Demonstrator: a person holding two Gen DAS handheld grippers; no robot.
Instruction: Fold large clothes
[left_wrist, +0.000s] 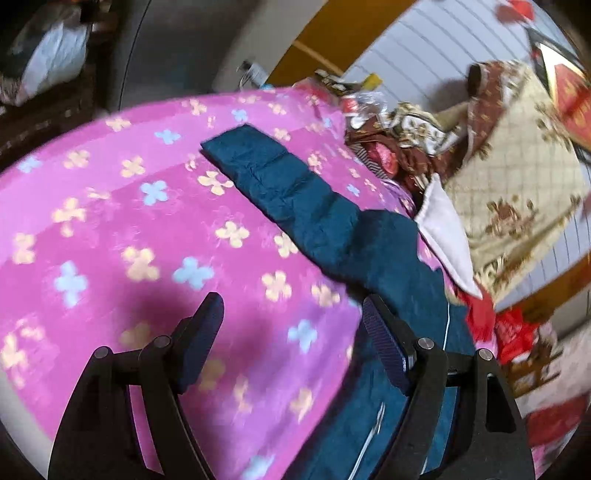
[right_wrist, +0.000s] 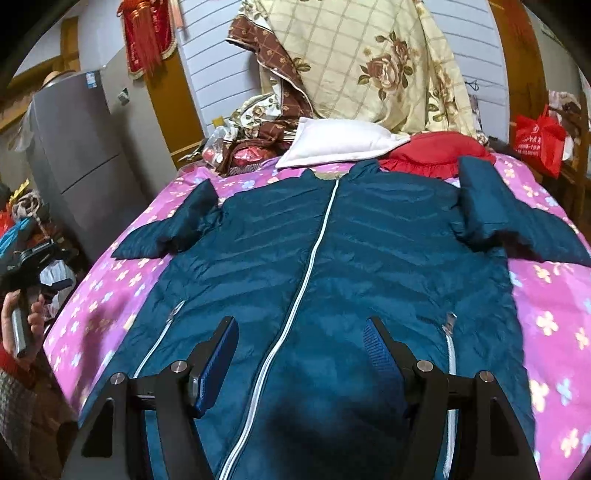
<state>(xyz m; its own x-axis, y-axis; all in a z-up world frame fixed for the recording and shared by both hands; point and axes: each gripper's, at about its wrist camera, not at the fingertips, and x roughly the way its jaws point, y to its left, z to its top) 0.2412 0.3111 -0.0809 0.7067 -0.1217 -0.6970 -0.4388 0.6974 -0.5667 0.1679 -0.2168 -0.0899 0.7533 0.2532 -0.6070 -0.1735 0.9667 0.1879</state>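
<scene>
A dark teal quilted jacket (right_wrist: 351, 251) with a white centre zip lies flat, front up, on a pink flowered blanket (right_wrist: 546, 295). Both sleeves are spread outward. My right gripper (right_wrist: 301, 328) is open and empty, just above the jacket's lower front over the zip. In the left wrist view, the jacket's left sleeve (left_wrist: 280, 181) stretches away across the blanket (left_wrist: 129, 221). My left gripper (left_wrist: 291, 310) is open and empty above the blanket beside the jacket's left edge. It also shows in the right wrist view (right_wrist: 33, 254), held in a hand off the bed's left side.
A white pillow (right_wrist: 340, 142), a red cushion (right_wrist: 439, 151) and a cream floral quilt (right_wrist: 369, 62) lie at the bed's head. A clutter pile (right_wrist: 251, 129) sits at the far left corner. A grey fridge (right_wrist: 81, 158) stands left; a red bag (right_wrist: 539, 140) hangs right.
</scene>
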